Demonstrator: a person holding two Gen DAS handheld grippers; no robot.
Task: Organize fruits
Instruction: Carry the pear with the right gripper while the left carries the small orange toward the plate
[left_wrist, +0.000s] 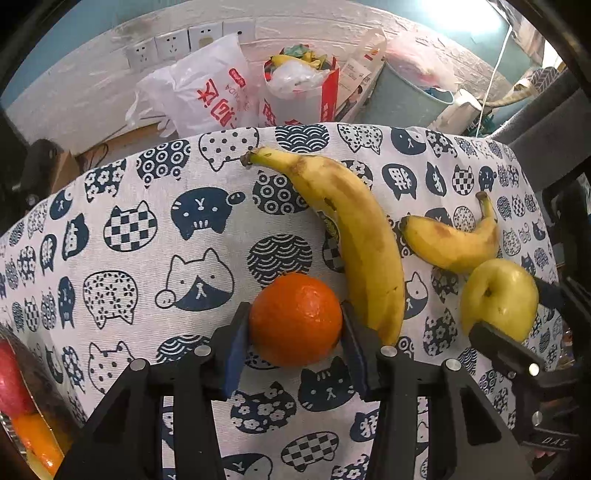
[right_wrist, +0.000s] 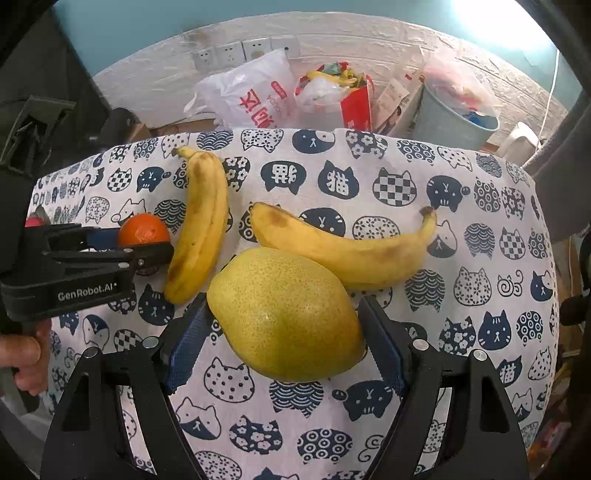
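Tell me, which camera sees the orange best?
The left wrist view. There the orange sits big and whole between the left gripper's blue pads, which press its sides. In the right wrist view the orange is small at the left, partly hidden behind that gripper.

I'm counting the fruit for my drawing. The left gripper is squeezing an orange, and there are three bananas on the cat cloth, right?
Not quite: only two bananas lie on the cat cloth, as the right wrist view shows. The left gripper is indeed squeezing the orange.
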